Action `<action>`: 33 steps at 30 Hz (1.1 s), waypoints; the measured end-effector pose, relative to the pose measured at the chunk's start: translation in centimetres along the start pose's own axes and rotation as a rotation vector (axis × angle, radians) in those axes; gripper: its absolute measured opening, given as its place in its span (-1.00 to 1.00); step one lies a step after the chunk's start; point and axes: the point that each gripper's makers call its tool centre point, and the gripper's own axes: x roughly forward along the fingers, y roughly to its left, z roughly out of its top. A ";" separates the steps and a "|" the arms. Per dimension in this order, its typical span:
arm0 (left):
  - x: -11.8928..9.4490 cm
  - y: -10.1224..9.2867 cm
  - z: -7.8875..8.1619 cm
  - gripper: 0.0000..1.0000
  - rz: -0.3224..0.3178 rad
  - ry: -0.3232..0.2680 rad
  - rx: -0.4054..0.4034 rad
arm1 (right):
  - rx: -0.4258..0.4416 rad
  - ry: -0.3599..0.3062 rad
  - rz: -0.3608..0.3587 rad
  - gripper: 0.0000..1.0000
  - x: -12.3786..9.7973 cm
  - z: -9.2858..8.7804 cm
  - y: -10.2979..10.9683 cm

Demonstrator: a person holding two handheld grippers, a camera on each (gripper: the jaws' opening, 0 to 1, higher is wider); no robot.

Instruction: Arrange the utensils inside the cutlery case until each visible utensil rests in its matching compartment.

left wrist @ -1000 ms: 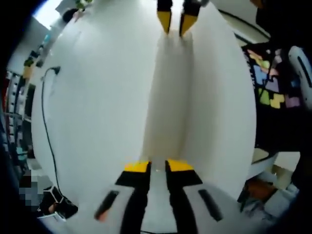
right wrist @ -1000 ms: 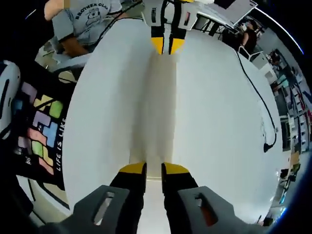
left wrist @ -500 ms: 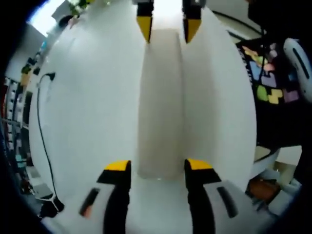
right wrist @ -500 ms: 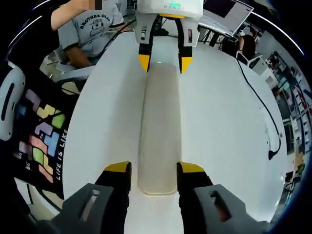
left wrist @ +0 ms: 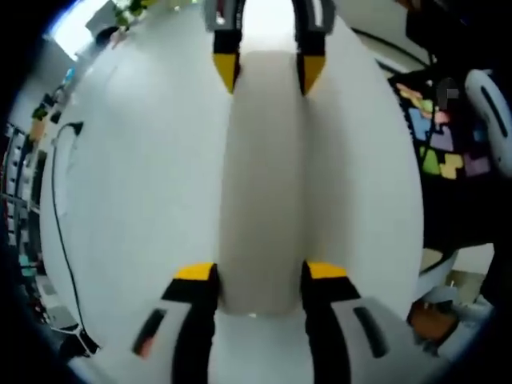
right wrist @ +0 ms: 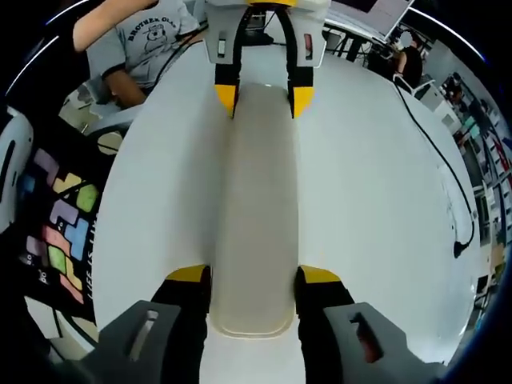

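Cutlery case [right wrist: 258,208] lies on white table [right wrist: 376,200], long axis running straight from right gripper [right wrist: 254,277] to left gripper [left wrist: 258,274]. Both jaws wide, one gripper at each end, tips straddling case ends w/o clamping. No utensils discernible; neither gripper nearer.

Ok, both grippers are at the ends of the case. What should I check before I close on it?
1. Left gripper open, one jaw each side of the case end: ok.
2. Right gripper open, straddling the opposite end: ok.
3. Case centred between each pair of jaws: ok, the gaps look even in both views.
4. Jaws already touching the case walls: cannot tell.
5. Case lying flat on the table: ok.
6. Cable away from the case and both grippers: ok, it lies off to one side.
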 end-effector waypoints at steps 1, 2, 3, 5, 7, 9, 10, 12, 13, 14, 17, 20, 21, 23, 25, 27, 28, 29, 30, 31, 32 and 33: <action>0.0 -0.1 0.0 -0.12 -0.001 -0.001 -0.001 | -0.001 -0.001 0.000 -0.12 0.0 0.0 0.0; 0.0 -0.1 0.0 -0.12 -0.002 0.000 -0.002 | 0.002 0.001 0.000 -0.12 0.0 0.0 0.0; 0.0 -0.1 0.0 -0.12 -0.006 0.002 -0.004 | 0.008 0.002 0.004 -0.12 0.0 0.0 0.0; 0.1 -0.1 0.0 -0.12 -0.020 0.009 -0.008 | 0.020 0.004 0.012 -0.12 0.1 0.0 0.1; 0.3 -0.2 0.0 -0.12 -0.044 0.013 -0.003 | 0.040 0.007 0.013 -0.12 0.1 0.0 0.1; 0.3 -0.2 0.0 -0.11 -0.060 0.015 -0.013 | 0.058 0.006 0.022 -0.12 0.2 0.0 0.1; 0.3 -0.3 -0.1 -0.11 -0.061 0.012 -0.014 | 0.071 0.005 0.029 -0.12 0.3 0.0 0.2; 0.3 -0.3 0.0 -0.11 -0.061 0.011 -0.018 | 0.095 -0.012 0.036 -0.11 0.3 0.1 0.1; 0.4 -0.3 -0.1 -0.11 -0.060 0.016 -0.024 | 0.086 -0.019 0.034 -0.11 0.4 0.1 0.3; 0.4 -0.3 0.0 -0.12 -0.061 0.020 -0.023 | 0.087 -0.019 0.035 -0.11 0.4 0.2 0.3; 0.4 -0.3 0.0 -0.13 -0.064 0.039 -0.025 | 0.098 -0.044 0.022 -0.13 0.4 0.3 0.3; 0.4 -0.5 -0.1 -0.14 -0.062 0.037 -0.013 | 0.112 -0.065 0.015 -0.14 0.4 0.3 0.2; 0.4 -0.5 -0.1 -0.14 -0.063 0.029 -0.015 | 0.115 -0.060 0.019 -0.14 0.5 0.4 0.2; 0.4 -0.6 -0.1 -0.14 -0.066 0.025 -0.011 | 0.109 -0.046 0.023 -0.15 0.5 0.4 0.3; 0.4 -0.6 0.0 -0.14 -0.067 0.028 -0.005 | 0.108 -0.034 0.026 -0.15 0.5 0.4 0.3; 0.4 -0.5 -0.1 -0.14 -0.068 0.026 -0.006 | 0.102 -0.028 0.029 -0.15 0.5 0.3 0.3; 0.4 -0.6 -0.1 -0.14 -0.064 0.024 -0.006 | 0.098 -0.027 0.028 -0.15 0.5 0.3 0.2; 0.4 -0.6 -0.1 -0.14 -0.063 0.025 -0.007 | 0.091 -0.030 0.029 -0.15 0.5 0.3 0.2; 0.4 -0.6 -0.2 -0.14 -0.063 0.029 -0.011 | 0.088 -0.032 0.029 -0.15 0.5 0.4 0.1; 0.4 -0.5 -0.2 -0.14 -0.056 0.032 -0.009 | 0.092 -0.027 0.026 -0.15 0.6 0.4 0.0; 0.4 -0.3 -0.1 -0.14 -0.054 0.029 -0.010 | 0.090 -0.018 0.022 -0.15 0.5 0.4 -0.1; 0.3 -0.2 0.0 -0.14 -0.051 0.027 -0.009 | 0.089 -0.010 0.018 -0.15 0.2 0.3 -0.2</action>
